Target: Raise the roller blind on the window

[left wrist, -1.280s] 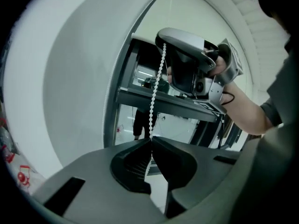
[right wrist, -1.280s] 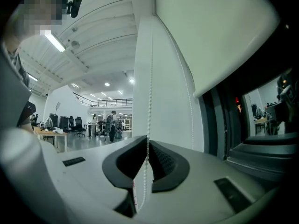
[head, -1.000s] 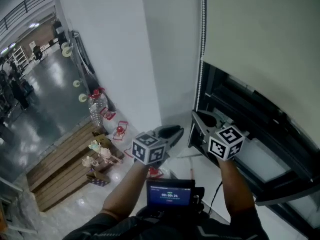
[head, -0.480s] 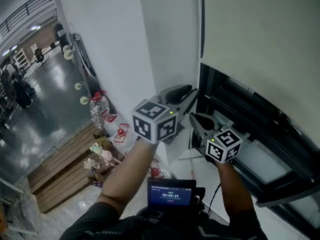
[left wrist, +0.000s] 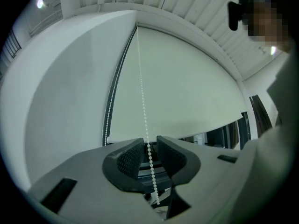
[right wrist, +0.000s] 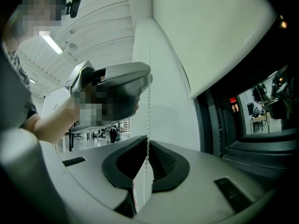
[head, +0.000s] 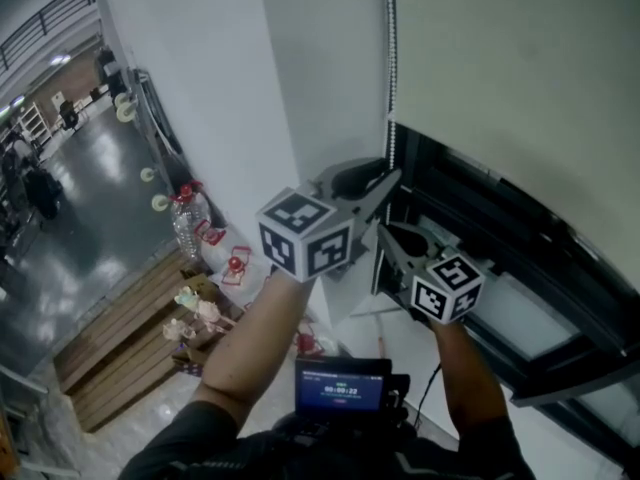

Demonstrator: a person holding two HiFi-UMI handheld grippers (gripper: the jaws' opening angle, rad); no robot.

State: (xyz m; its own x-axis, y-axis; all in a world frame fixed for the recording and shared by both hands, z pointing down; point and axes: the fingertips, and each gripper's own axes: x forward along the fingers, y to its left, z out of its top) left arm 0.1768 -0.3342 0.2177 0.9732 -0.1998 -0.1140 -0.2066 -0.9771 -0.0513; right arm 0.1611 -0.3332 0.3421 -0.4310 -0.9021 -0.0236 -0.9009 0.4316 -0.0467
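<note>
Lifted since a second ago, left tongs (left wrist: 148, 148) have just been spreading around the chain (left wrist: 141, 92) without pinching it, above right tongs (right wrist: 146, 149) pinching that chain.

The left claw (head: 388, 180) is rising along the chain (head: 390, 68), climbing from level beside the right claw (head: 384, 236) to just above it and rolling a little. Its jaws are opening wider, and the chain is hanging free between them, the pads not pressing on it.
</note>
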